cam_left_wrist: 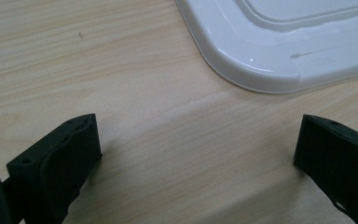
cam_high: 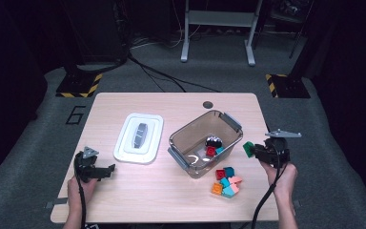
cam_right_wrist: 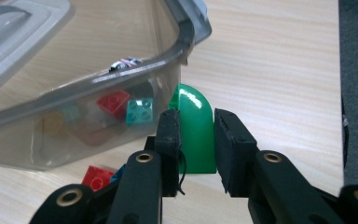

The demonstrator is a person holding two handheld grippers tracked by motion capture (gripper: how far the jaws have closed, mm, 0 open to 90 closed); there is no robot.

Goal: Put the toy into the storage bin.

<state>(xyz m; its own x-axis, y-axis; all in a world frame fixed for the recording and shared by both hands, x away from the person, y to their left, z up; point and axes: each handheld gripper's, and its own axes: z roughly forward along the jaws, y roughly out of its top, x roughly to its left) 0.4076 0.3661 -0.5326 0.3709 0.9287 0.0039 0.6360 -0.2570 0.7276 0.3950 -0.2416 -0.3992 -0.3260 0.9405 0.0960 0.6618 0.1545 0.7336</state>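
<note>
High view shows the work as putting toy blocks into the clear bin (cam_high: 205,143), which stands near the middle of the table (cam_high: 124,200) with its lid (cam_high: 138,138) off and laid just left of it, so the opening is free from above. A few blocks already lie inside the bin; a small pile of blocks (cam_high: 227,182) waits on the table by the bin's near right corner, within easy reach. The right tongs (cam_right_wrist: 196,140) are pinched on a green block (cam_right_wrist: 193,130), raised off the table just right of the bin's wall, probably to carry it over the rim. The left tongs (cam_left_wrist: 196,149) are spread wide, holding nothing, low over bare wood near the lid's corner.
</note>
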